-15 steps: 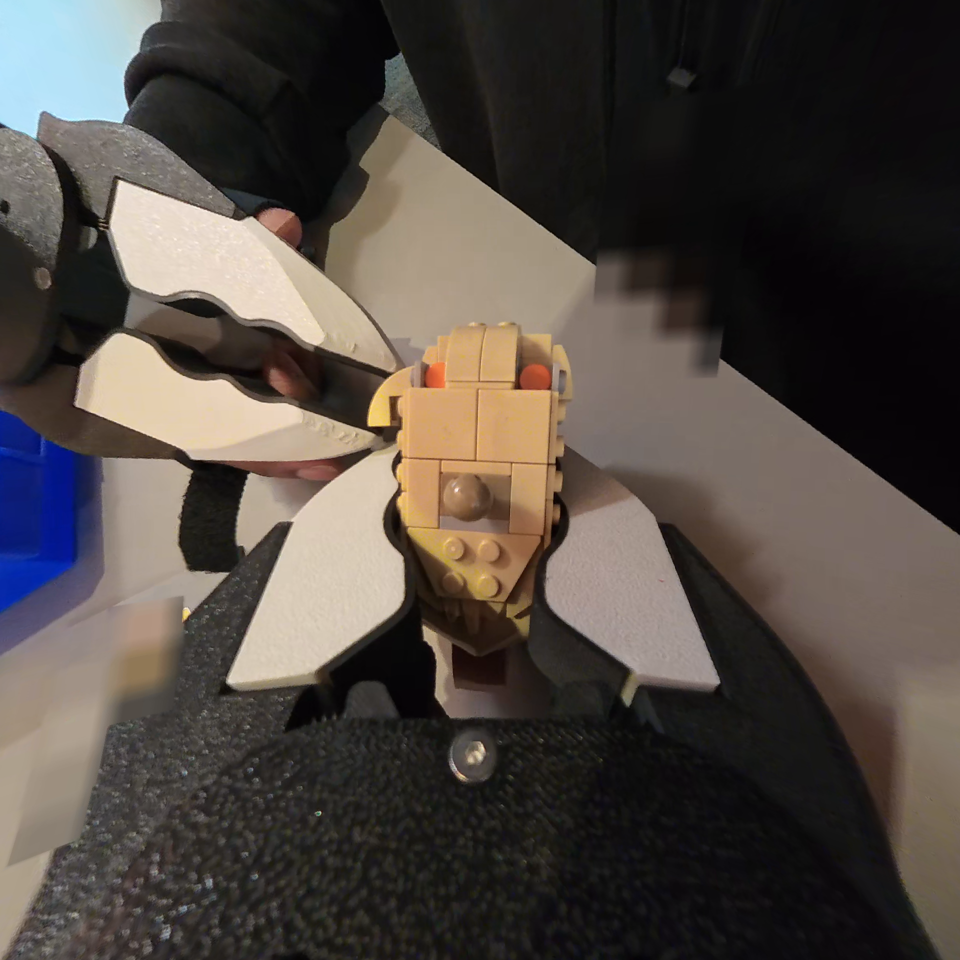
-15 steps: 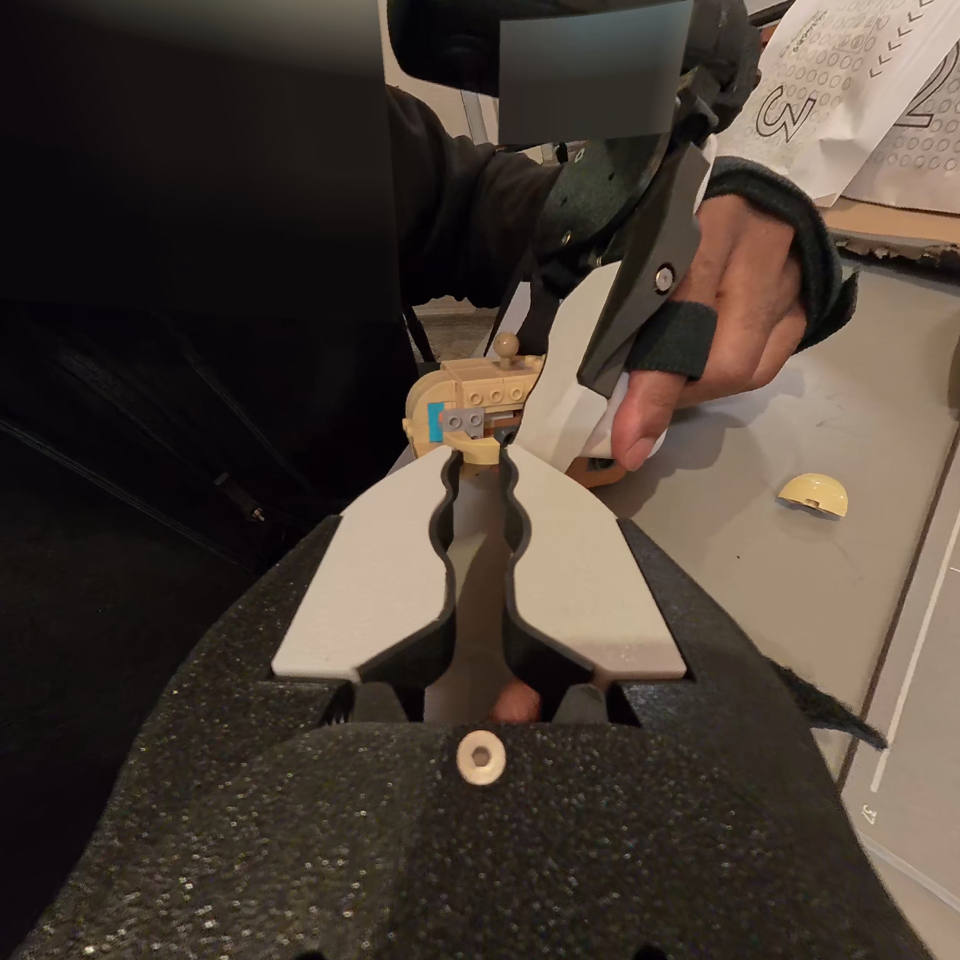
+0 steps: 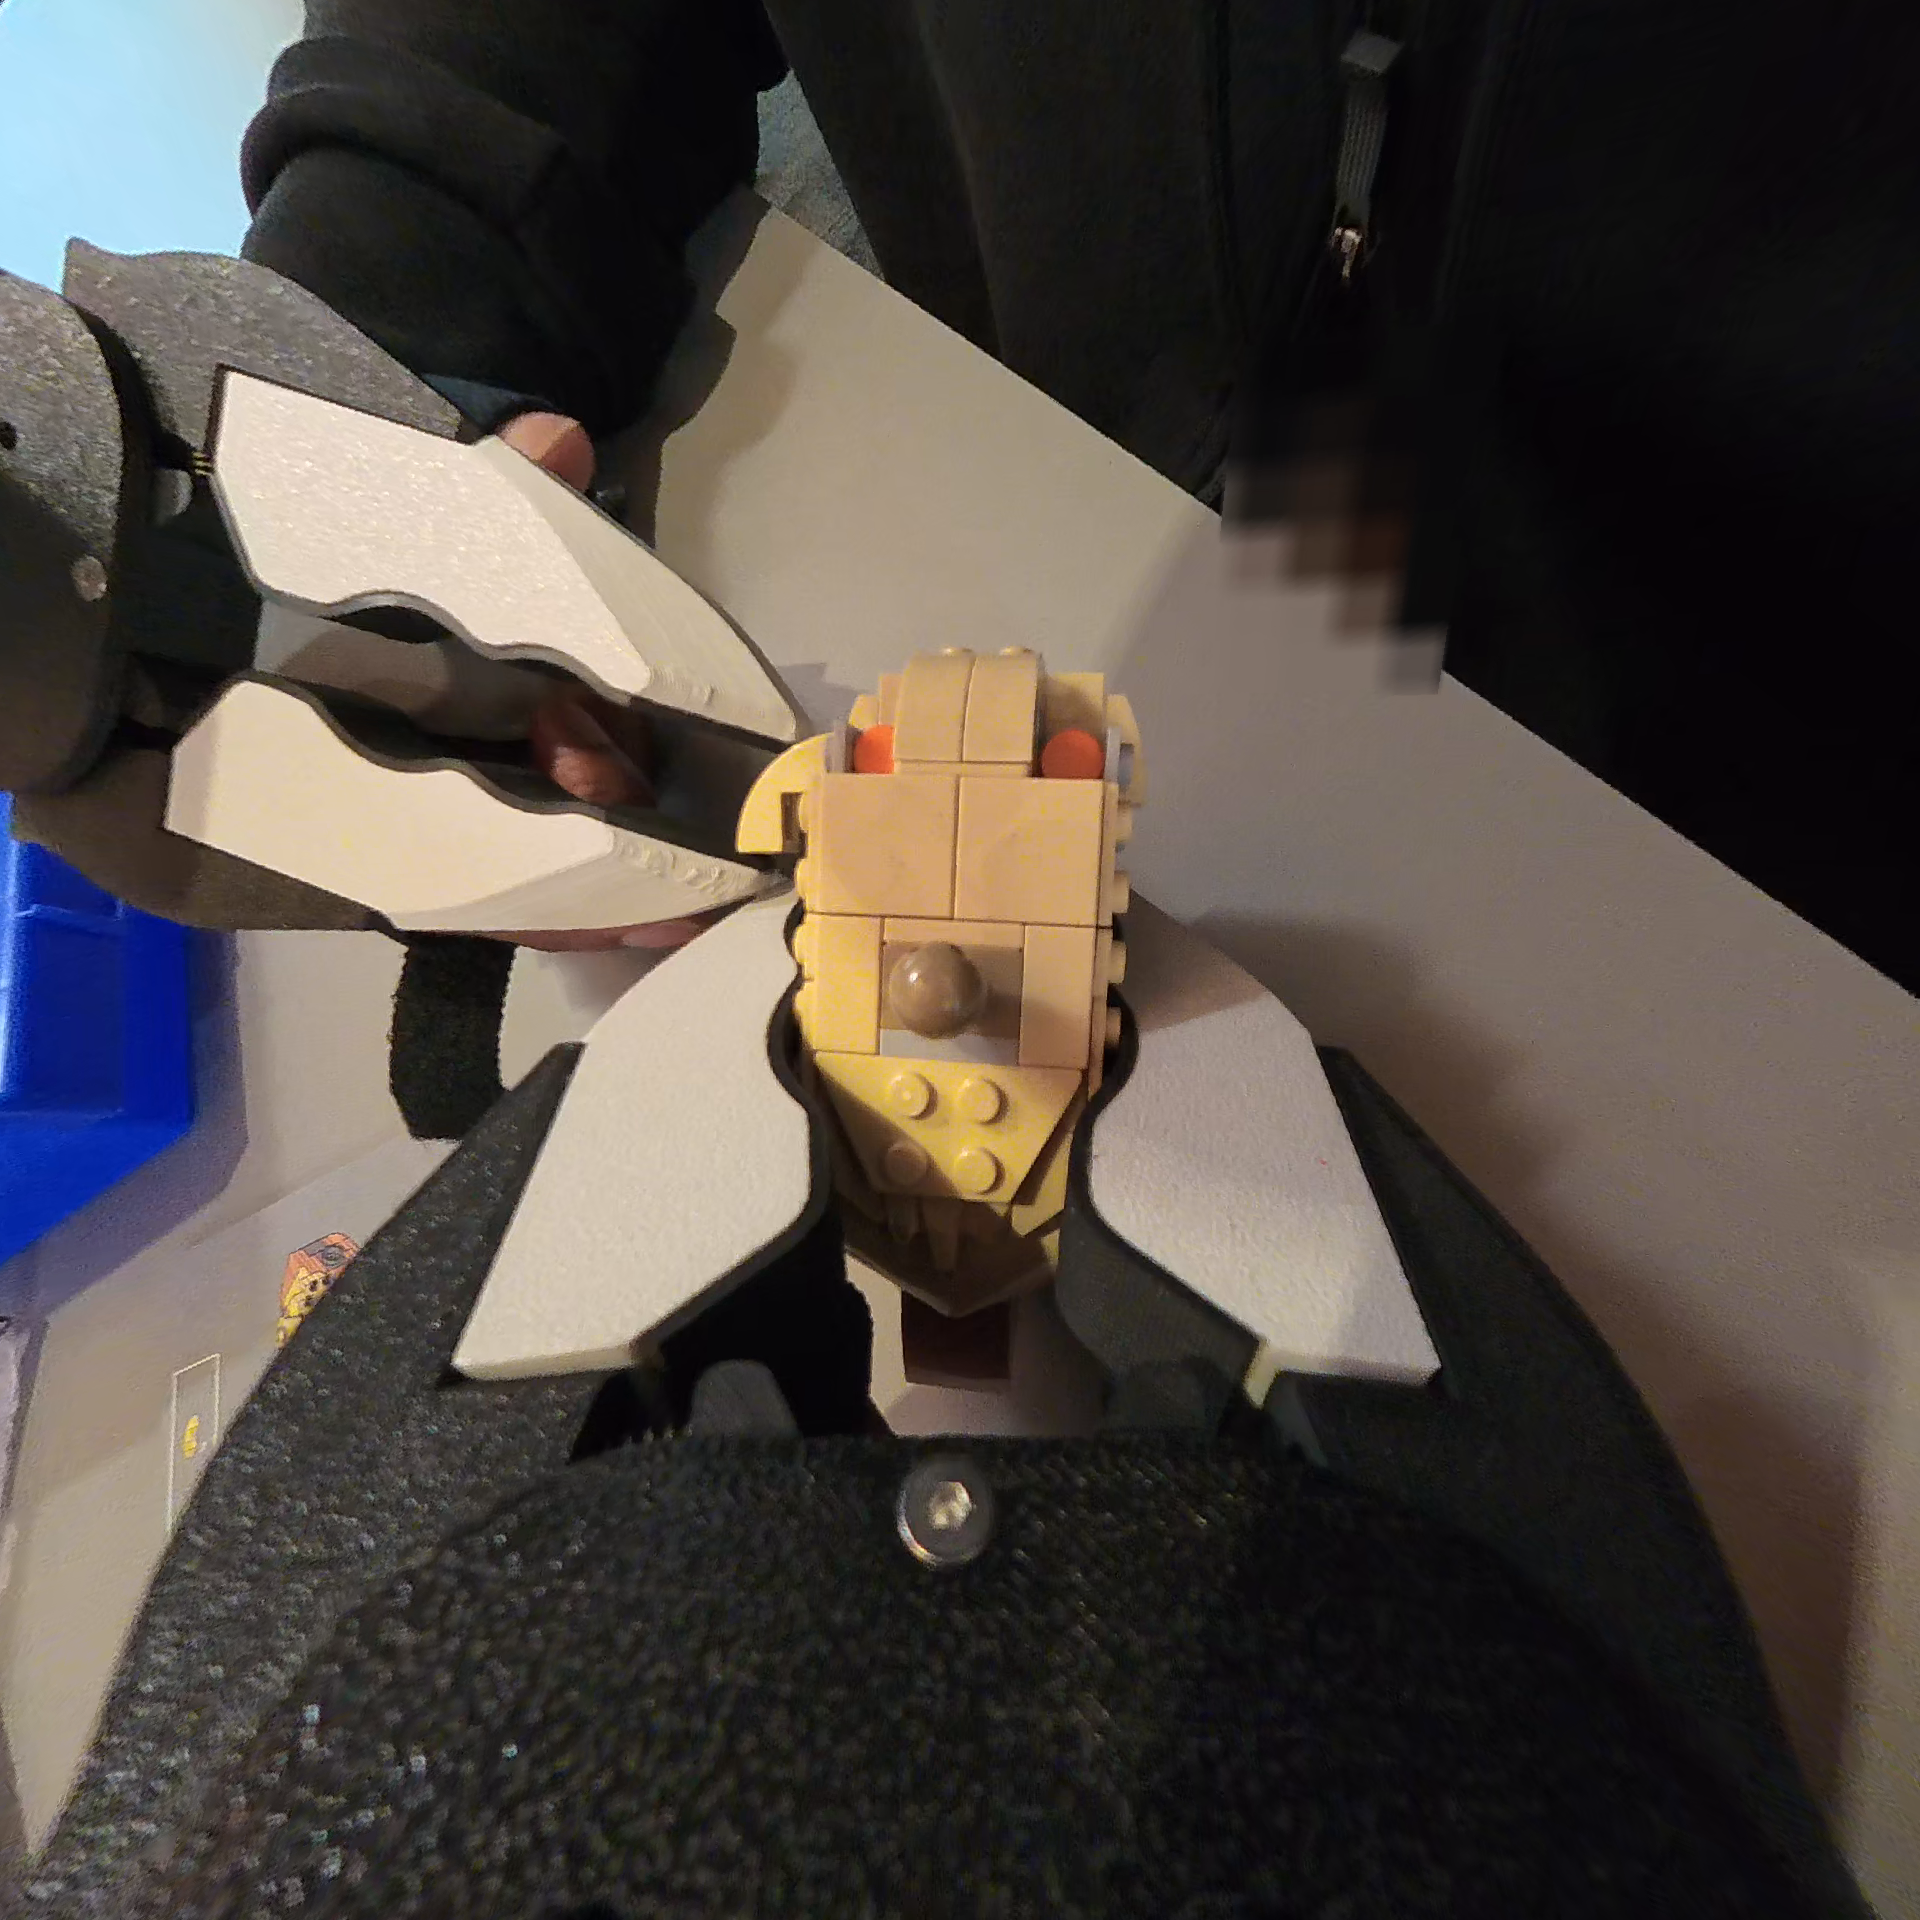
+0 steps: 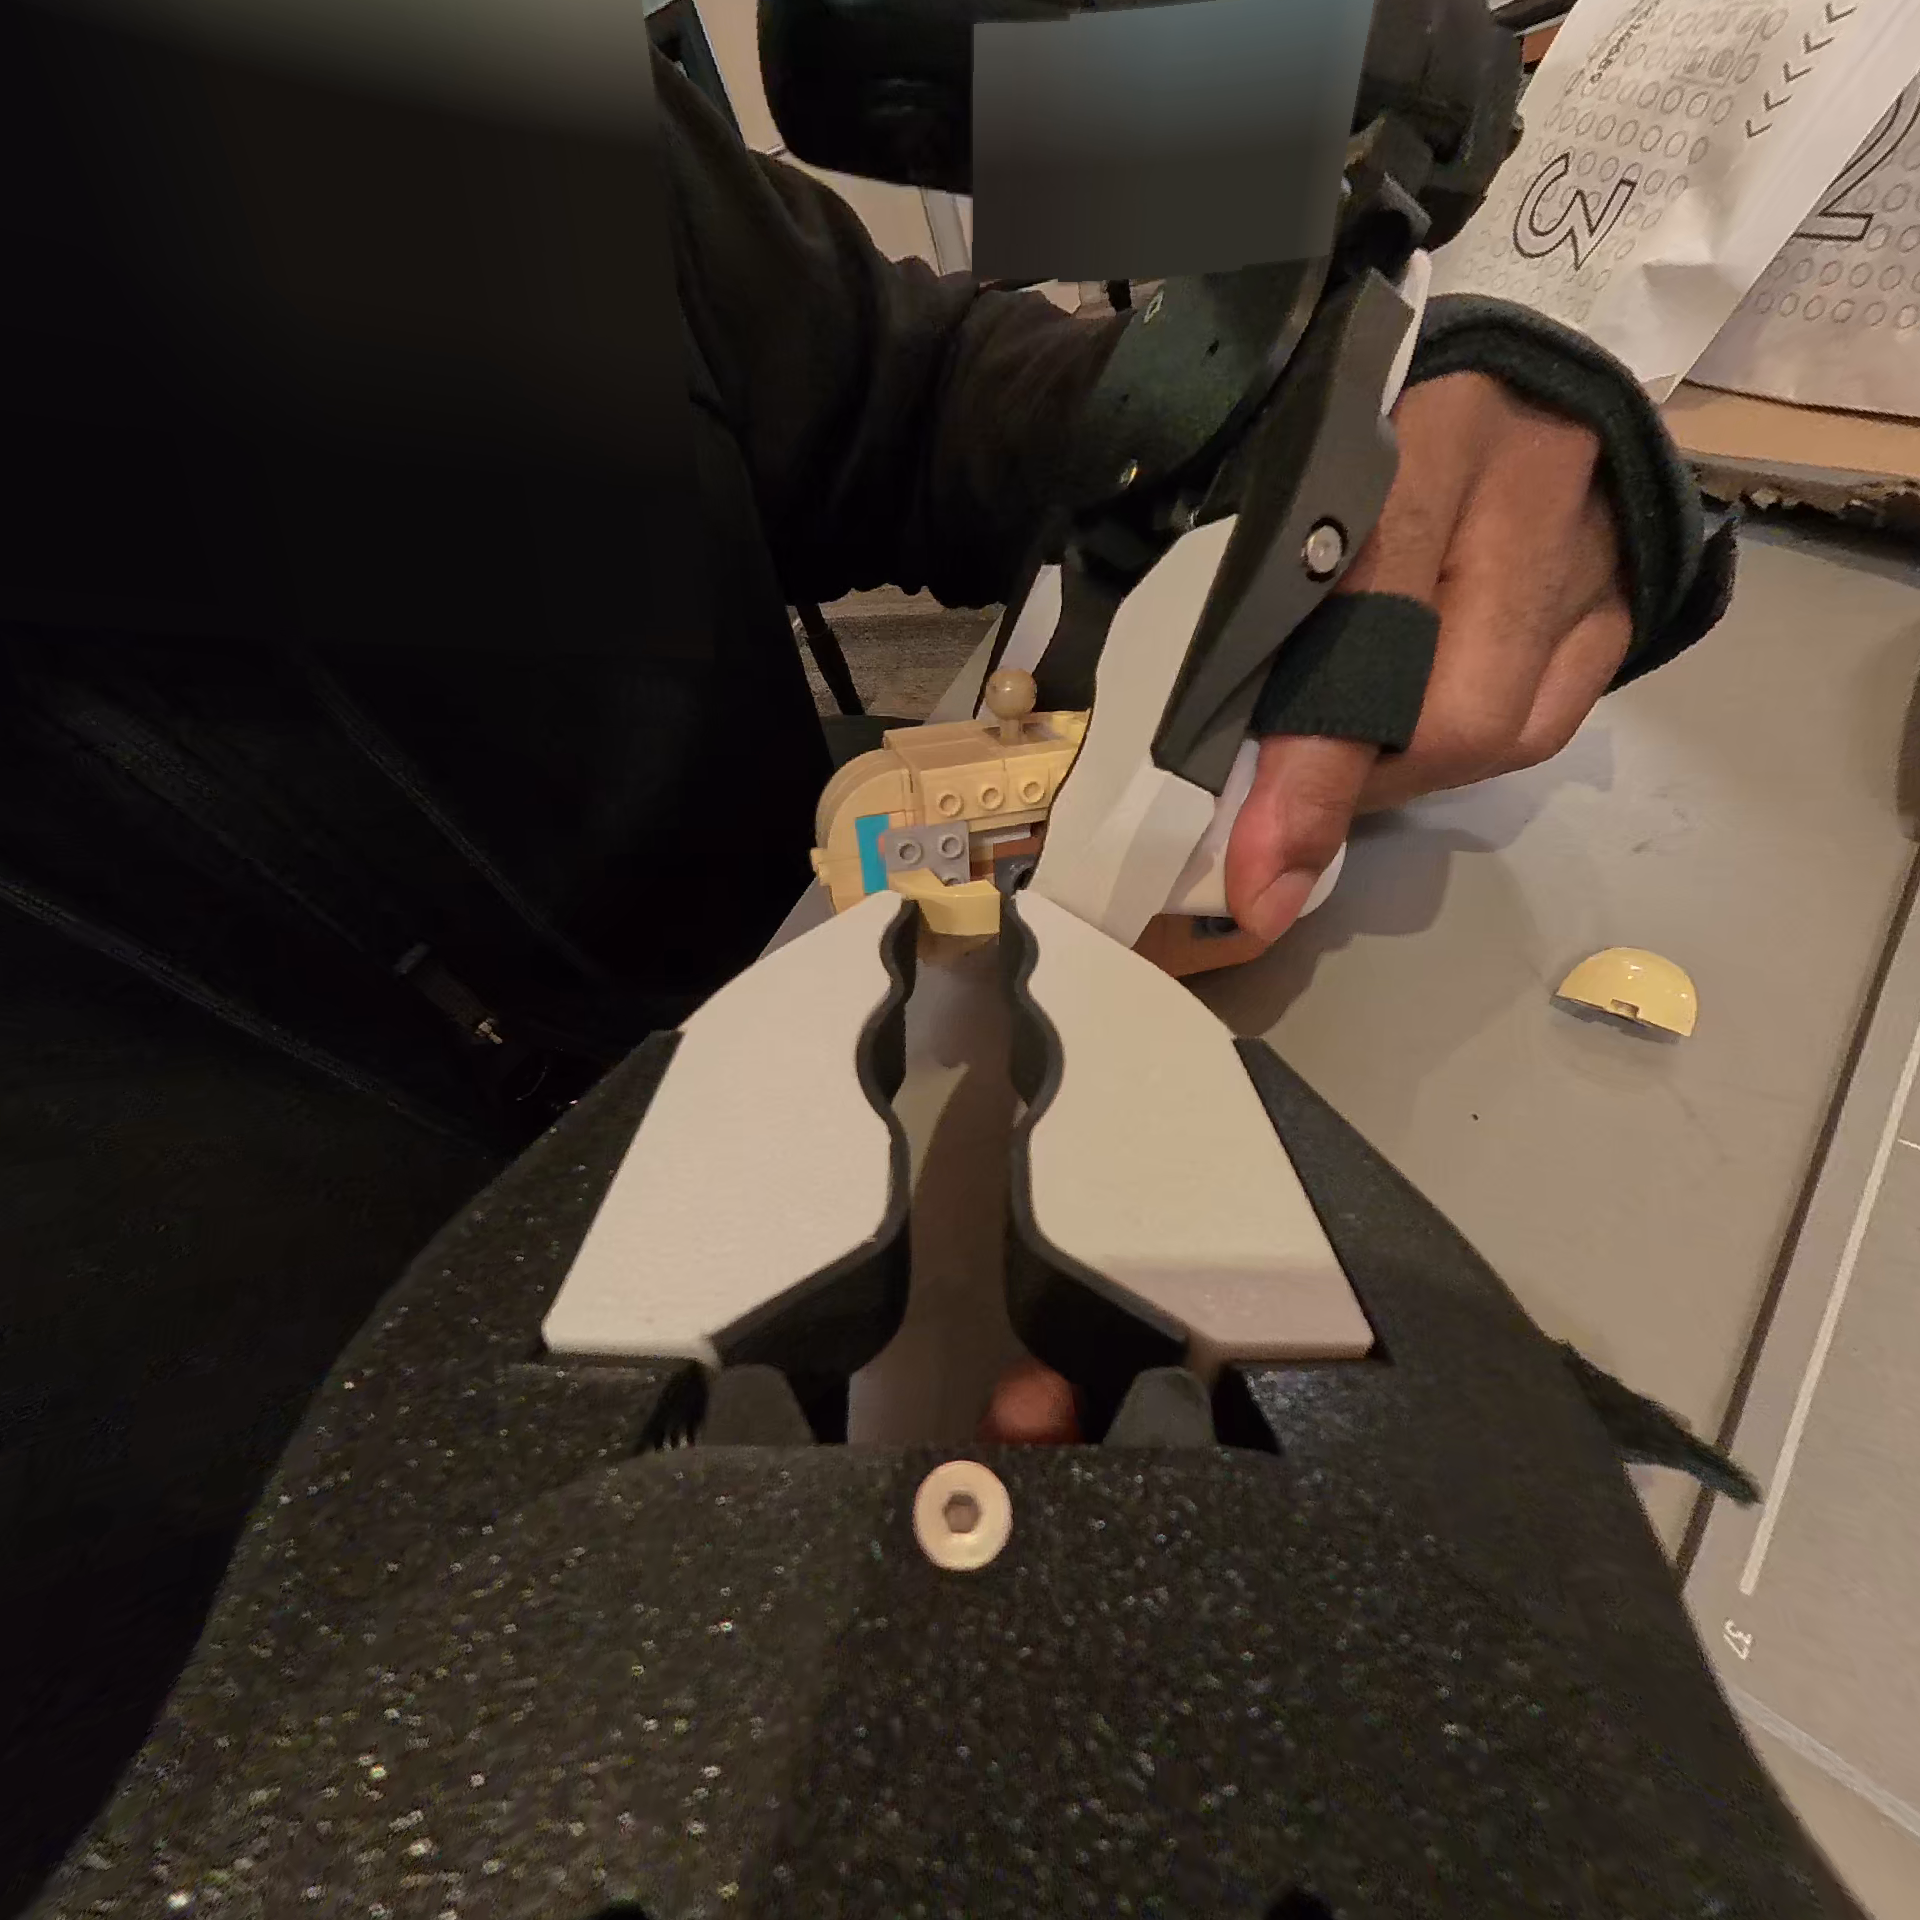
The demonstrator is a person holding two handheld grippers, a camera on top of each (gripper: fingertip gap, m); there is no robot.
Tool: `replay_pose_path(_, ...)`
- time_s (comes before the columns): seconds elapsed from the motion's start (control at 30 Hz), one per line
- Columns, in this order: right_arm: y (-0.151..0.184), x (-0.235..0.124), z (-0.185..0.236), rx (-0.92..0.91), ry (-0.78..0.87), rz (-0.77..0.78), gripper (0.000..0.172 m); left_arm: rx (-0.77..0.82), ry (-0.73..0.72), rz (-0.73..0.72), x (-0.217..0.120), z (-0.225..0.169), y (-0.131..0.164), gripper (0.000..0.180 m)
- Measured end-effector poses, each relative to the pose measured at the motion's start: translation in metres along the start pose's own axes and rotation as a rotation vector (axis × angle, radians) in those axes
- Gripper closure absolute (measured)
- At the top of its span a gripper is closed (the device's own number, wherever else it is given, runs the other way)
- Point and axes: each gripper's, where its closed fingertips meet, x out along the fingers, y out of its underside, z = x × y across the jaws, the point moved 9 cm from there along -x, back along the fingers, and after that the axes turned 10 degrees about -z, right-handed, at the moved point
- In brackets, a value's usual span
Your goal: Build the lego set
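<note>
— What does the left tool [image 3: 951, 997] hold?
— A tan brick model [image 3: 961, 883], both pads pressed on its sides, above the pale desk [image 3: 1455, 1039].
— And the right tool [image 4: 956, 914]?
— Its tips pinch a small curved tan piece [image 4: 951, 906] on the model's side.
— Any writing?
— White paper bags [image 4: 1714, 187] with printed figures lie at the desk's far edge, and a small printed sticker [image 3: 312, 1283] is on the desk.
— What else is around?
— A loose tan dome piece [image 4: 1626, 992], a blue bin [image 3: 83, 997], and the person's dark jacket [image 3: 1351, 260] close behind.
</note>
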Motion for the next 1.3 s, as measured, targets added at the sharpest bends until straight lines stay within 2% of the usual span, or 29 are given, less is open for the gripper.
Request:
replay_pose_path(0.53, -0.0051, -0.0003, 0.0048, -0.031, 0.108, 0.066, 0.157, -0.032, -0.015, -0.005, -0.0016, 0.0035, 0.003, 0.132)
replay_pose_path(1.3, -0.0063, -0.0005, 0.0024, 0.052, 0.118, 0.123, 0.156, -0.02, -0.011, 0.045, 0.0008, 0.0061, 0.0032, 0.132)
